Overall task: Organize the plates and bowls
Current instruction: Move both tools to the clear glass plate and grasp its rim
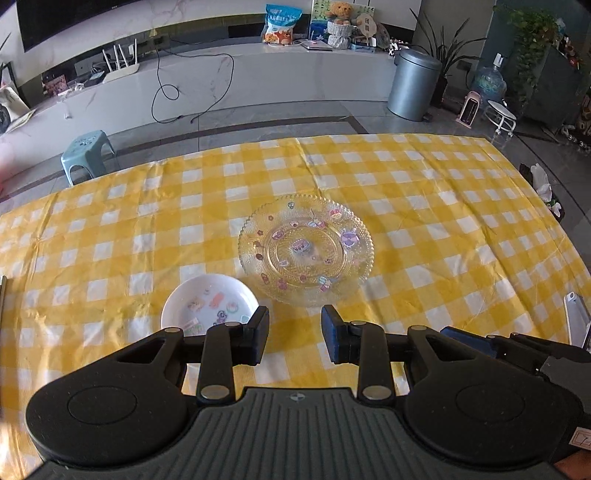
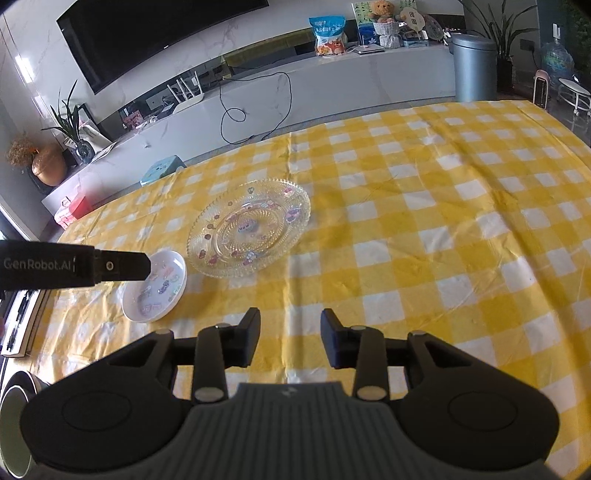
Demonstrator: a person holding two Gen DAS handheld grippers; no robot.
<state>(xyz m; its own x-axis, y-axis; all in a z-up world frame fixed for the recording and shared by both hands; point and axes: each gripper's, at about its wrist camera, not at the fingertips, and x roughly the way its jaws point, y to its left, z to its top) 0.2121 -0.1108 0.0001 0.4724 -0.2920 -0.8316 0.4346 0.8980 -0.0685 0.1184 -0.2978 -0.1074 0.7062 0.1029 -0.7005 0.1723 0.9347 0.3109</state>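
Glass plate (image 1: 305, 249) lies flat mid-surface on the yellow checked cloth (image 1: 443, 206), round, no long axis. White sticker bowl (image 1: 209, 305) sits upright just near-left of it, rims close, contact unclear. Left hand-held gripper (image 1: 294, 334) hangs over the bowl's near-right edge, jaws apart, holding nothing. Right hand-held gripper (image 2: 290, 338) hangs over bare cloth right of the bowl, jaws apart, nothing held. Only the right view shows the left tool's side, printed "GenRobot.AI" (image 2: 37, 264). Snack bag (image 2: 330, 34) lettering too small to read.
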